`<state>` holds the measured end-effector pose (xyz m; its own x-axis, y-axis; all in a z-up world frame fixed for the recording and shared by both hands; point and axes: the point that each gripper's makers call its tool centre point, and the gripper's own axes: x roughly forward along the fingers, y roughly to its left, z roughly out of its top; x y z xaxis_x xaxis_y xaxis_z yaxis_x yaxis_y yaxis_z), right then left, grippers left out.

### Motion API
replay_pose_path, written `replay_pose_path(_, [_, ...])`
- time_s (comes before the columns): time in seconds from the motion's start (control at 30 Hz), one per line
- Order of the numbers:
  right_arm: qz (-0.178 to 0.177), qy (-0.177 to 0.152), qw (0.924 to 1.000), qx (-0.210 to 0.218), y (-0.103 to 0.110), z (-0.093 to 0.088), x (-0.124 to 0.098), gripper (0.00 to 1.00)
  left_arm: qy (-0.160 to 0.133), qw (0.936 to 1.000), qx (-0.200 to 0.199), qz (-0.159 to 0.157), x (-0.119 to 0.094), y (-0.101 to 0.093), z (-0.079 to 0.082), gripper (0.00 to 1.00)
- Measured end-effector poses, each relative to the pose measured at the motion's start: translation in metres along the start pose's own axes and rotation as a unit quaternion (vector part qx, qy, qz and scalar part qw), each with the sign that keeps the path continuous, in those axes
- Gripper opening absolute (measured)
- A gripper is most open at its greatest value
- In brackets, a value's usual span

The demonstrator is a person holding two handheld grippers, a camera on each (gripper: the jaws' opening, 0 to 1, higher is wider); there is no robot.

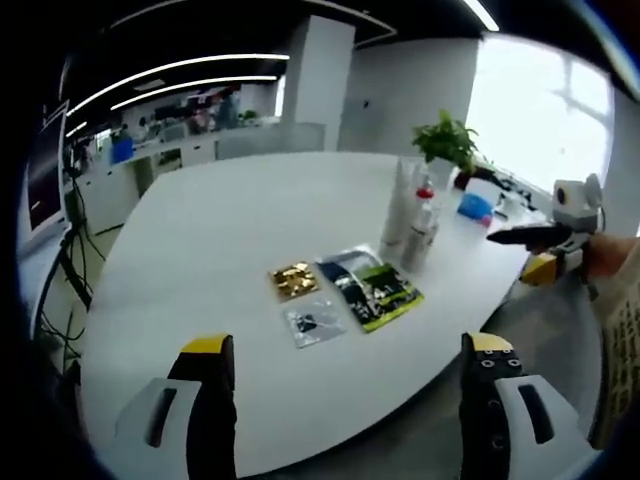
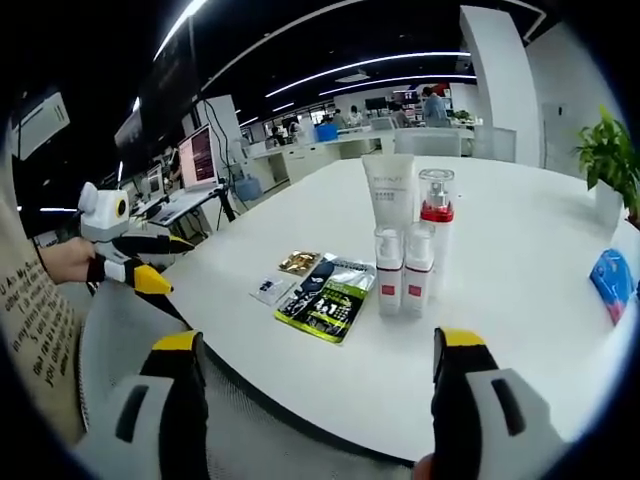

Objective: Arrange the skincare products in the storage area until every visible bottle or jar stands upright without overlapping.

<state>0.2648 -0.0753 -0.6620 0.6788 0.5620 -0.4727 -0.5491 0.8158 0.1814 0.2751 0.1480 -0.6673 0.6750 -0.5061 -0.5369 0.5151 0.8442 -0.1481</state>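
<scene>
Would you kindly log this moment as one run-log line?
left gripper: open, empty | right gripper: open, empty | bottles: upright, grouped on table | sachets: flat

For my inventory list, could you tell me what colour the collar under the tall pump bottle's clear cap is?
Red, on the tall pump bottle; clearest in the right gripper view.
</scene>
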Motion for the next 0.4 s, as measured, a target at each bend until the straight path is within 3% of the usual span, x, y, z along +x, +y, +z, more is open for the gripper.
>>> replay_pose_path(0.4, [0.0, -0.001, 1.0, 0.0, -0.0003, -0.0003, -0.0005, 0.94, 0.003, 1.0, 0.005, 0.001, 0.0002, -0.001, -0.0011, 0.91])
